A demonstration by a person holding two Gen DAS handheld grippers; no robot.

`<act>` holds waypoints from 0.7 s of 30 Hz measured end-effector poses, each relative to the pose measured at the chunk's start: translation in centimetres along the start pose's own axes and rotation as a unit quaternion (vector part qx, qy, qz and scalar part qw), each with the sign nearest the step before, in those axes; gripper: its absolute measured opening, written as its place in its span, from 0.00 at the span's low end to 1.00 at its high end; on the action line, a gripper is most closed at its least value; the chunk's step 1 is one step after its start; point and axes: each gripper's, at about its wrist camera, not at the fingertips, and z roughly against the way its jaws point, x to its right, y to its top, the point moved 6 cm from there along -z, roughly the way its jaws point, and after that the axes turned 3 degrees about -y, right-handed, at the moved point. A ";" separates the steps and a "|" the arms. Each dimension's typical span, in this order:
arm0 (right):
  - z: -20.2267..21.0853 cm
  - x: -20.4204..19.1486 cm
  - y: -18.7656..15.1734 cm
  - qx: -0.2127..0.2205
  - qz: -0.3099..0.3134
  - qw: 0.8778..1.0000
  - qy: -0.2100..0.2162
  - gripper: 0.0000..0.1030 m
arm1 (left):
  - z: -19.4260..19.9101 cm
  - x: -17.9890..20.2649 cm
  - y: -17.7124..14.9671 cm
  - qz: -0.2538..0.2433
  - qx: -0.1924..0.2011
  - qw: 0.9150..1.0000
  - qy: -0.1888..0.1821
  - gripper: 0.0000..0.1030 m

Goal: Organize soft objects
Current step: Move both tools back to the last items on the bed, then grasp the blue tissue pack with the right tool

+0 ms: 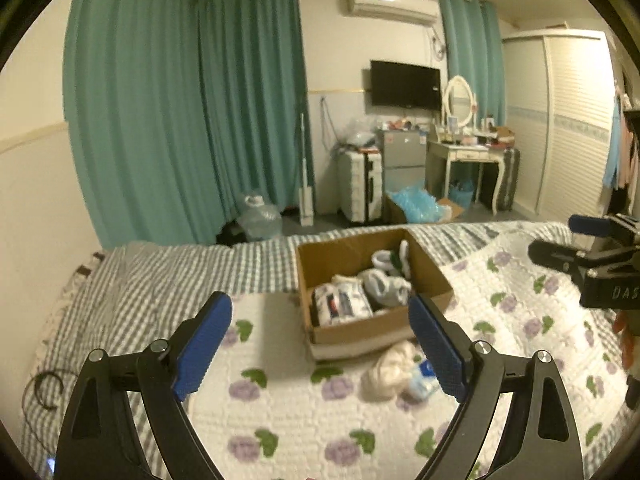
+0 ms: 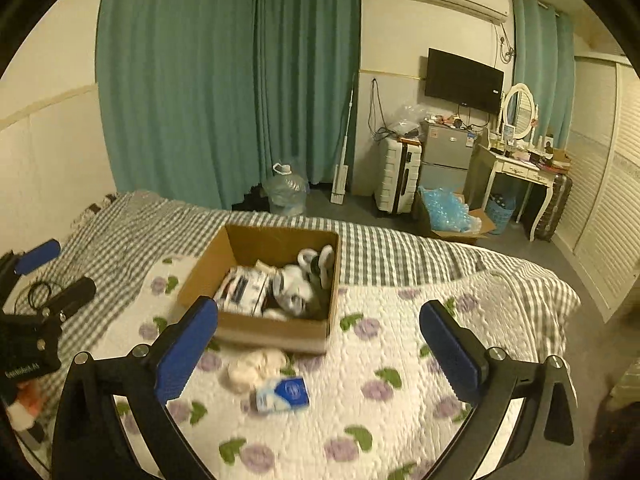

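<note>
Blue-padded jaws of the left gripper (image 1: pixel 320 344) stood wide apart over the bed, clamped on nothing; the right gripper (image 2: pixel 318 354) likewise had its jaws spread and held nothing. Two soft things lay loose on the floral quilt (image 2: pixel 400 420): one cream bundle (image 2: pixel 256 368) touching one blue-and-white tissue pack (image 2: pixel 283 394), both just in front of the single cardboard box (image 2: pixel 256 328). Inside the box sat several more soft items, too jumbled to count.
</note>
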 end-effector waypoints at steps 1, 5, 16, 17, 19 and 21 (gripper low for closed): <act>0.3 -0.2 -0.8 -0.003 0.004 1.000 0.000 0.98 | 0.3 0.1 -0.4 0.000 0.002 1.000 -0.001 0.89; -0.4 -1.1 -4.2 -0.026 0.014 1.000 0.005 0.98 | 0.6 0.7 -2.6 -0.001 -0.005 1.000 0.000 0.89; -9.0 -3.8 -13.8 -0.092 0.022 0.995 0.043 0.98 | -6.3 1.5 -12.3 0.001 -0.089 0.996 0.028 0.89; -10.1 -3.9 -14.6 -0.097 0.020 0.994 0.045 0.98 | -6.7 1.6 -12.8 0.000 -0.093 0.995 0.028 0.89; -12.6 -4.0 -16.5 -0.117 0.013 0.992 0.055 0.98 | -7.9 1.5 -14.0 0.001 -0.103 0.994 0.030 0.89; -14.3 -4.1 -17.7 -0.134 0.008 0.989 0.063 0.98 | -8.8 1.3 -14.9 -0.003 -0.111 0.993 0.032 0.89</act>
